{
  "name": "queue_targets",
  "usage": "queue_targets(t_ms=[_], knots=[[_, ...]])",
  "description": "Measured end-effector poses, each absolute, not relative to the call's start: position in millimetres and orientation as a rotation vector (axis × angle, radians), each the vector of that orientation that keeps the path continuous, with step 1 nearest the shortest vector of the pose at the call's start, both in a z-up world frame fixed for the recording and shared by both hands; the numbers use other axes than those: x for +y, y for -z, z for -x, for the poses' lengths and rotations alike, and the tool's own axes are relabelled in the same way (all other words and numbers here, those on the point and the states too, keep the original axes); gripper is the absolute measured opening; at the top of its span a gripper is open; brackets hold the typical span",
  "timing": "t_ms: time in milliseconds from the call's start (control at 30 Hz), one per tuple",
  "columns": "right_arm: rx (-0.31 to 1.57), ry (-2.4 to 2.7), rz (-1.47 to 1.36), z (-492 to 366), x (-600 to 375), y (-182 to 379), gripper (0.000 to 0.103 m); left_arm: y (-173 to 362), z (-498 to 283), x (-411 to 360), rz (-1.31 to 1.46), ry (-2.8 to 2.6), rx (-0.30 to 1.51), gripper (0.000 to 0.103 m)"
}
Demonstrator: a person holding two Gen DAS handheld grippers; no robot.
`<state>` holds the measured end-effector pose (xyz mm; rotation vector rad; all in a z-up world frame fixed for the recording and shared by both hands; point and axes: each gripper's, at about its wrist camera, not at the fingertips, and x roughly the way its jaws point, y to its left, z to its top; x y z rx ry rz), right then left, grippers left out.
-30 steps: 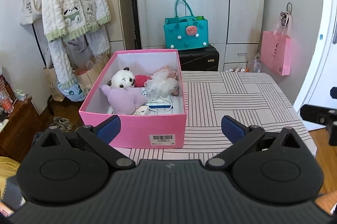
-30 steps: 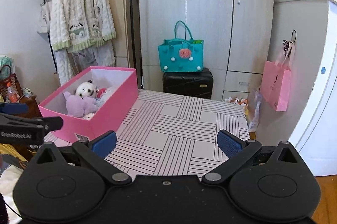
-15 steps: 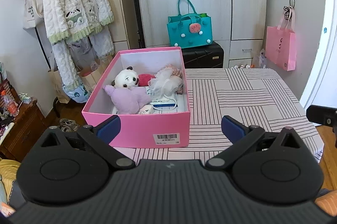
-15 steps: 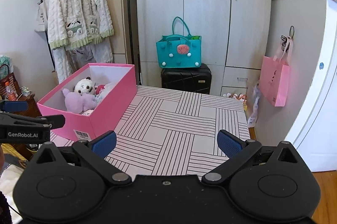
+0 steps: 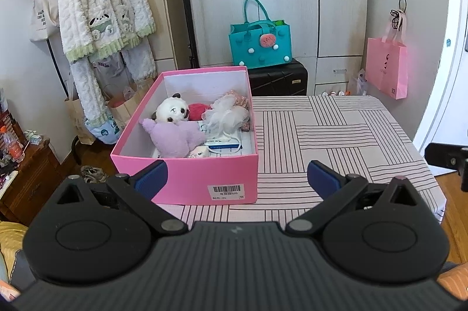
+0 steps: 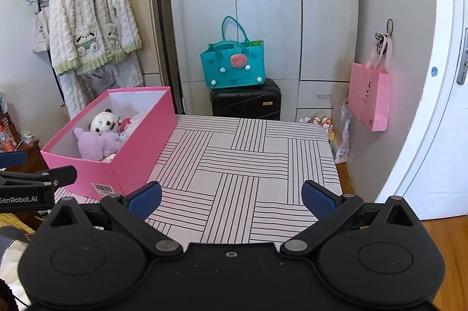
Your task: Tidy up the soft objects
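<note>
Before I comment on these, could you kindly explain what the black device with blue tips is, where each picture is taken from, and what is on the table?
There is no robot arm here: a person holds one handheld claw in each hand, and each claw carries a wide-angle camera looking forward along its two blue-padded fingers. One picture comes from the left claw, the other from the right claw. Both claws are open and hold nothing. In front of them is a table with a striped cloth. On it stands a pink box, near the table's left side. Inside lie soft things: a panda plush, a purple plush, a white mesh puff, something red, and some packets. The rest of the cloth is bare.
</note>
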<state>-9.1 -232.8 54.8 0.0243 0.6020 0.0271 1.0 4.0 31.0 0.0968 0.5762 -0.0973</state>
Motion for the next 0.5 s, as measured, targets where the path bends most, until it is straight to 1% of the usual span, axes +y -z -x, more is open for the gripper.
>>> queue_targets(t_ms=[233, 500], knots=[[0.548, -0.037, -0.013, 25.8, -228.8, -58.8, 0.103, -33.1, 3.8, 5.2, -0.073, 0.098, 0.551, 0.103], [0.475, -0.002, 0.066, 30.4, -220.1, -56.0, 0.103, -30.9, 6.5, 5.4, -0.07, 0.098, 0.507, 0.103]])
